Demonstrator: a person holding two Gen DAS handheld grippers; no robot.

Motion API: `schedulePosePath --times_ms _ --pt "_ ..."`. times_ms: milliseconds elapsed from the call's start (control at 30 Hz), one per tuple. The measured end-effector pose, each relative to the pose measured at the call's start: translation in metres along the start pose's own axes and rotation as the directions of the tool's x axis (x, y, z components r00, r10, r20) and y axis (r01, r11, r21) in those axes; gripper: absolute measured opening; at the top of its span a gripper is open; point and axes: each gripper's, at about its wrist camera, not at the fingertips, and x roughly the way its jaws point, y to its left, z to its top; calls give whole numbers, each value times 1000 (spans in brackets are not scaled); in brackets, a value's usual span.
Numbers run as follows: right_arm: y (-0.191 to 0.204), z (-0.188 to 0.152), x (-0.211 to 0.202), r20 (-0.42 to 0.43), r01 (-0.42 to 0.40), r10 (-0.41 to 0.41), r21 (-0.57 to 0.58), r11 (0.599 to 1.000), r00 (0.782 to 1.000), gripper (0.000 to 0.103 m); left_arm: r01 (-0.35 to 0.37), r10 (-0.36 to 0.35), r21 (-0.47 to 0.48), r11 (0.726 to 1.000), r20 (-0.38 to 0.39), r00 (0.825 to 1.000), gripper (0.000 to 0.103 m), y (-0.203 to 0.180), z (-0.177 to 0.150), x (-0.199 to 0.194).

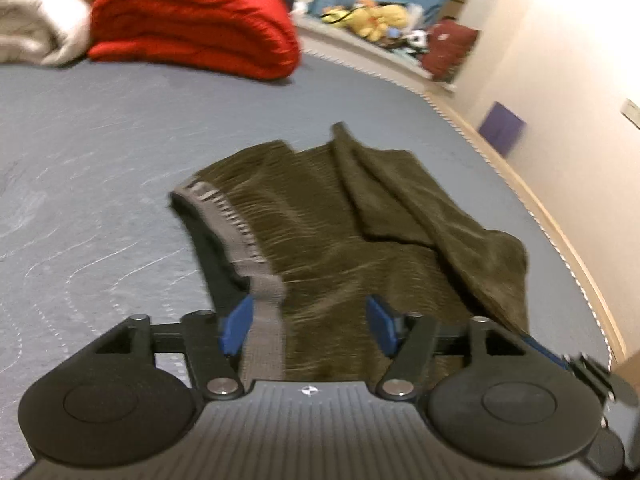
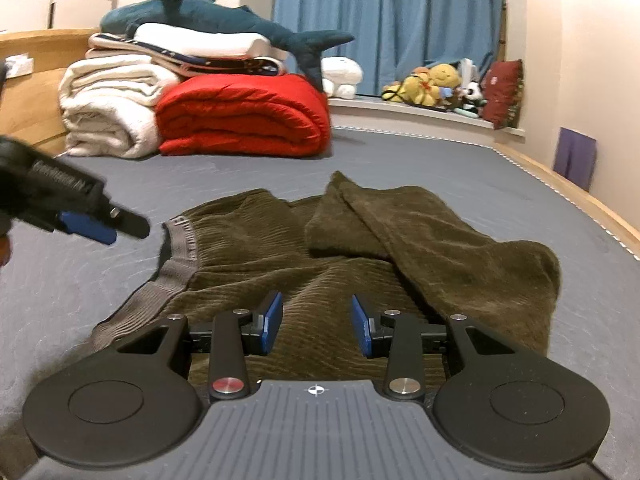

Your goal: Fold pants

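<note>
The left gripper [image 1: 308, 326] hovers with its jaws spread over the grey waistband [image 1: 264, 312] at the left end of the olive corduroy pants [image 1: 340, 216], pinching nothing. The pants lie on the grey-blue mattress [image 1: 100, 160], already doubled over, one leg [image 2: 440, 232] folded back across the right side. Their long axis runs left to right, crosswise to both grippers. The right gripper [image 2: 317, 326], jaws partly apart and empty, hangs over the middle of the cloth, nearer the folded leg.
</note>
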Motion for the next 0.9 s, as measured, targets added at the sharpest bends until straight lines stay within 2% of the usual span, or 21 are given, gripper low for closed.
schedulePosePath --times_ms 67,200,300,400,467,567,733,833,867,900 --pt "5 -1 0 -10 -42 42 -19 999 999 40 -9 7 -54 998 -26 1000 82 16 5 5" --pt "18 -7 2 -61 -114 110 -71 991 992 44 -3 -14 -145 989 -111 994 85 45 8 27" --pt "29 -14 7 -135 -183 166 -125 975 977 55 -22 -7 -187 982 -154 988 85 61 5 47" --pt "45 -22 7 -186 -242 205 -205 948 961 64 -7 -30 -216 976 -167 985 85 69 5 69" --pt "55 -28 6 -199 -260 211 -263 929 957 69 5 -46 -224 974 -179 983 85 71 5 82" --pt "67 -38 10 -202 -245 181 -361 900 962 69 13 -63 -236 972 -205 977 85 70 1 103" --pt "77 -50 23 -191 -200 122 -472 858 974 69 25 -48 -132 991 -175 983 86 53 -1 116" --pt "82 -55 29 -179 -179 97 -533 827 979 66 1 -6 -33 999 -147 989 83 39 -8 118" --pt "85 -57 31 -179 -175 90 -550 817 980 58 -22 24 18 1000 -136 990 75 33 -11 118" --pt "87 -59 33 -182 -174 85 -563 808 980 54 -50 56 56 997 -126 990 62 29 -13 117"
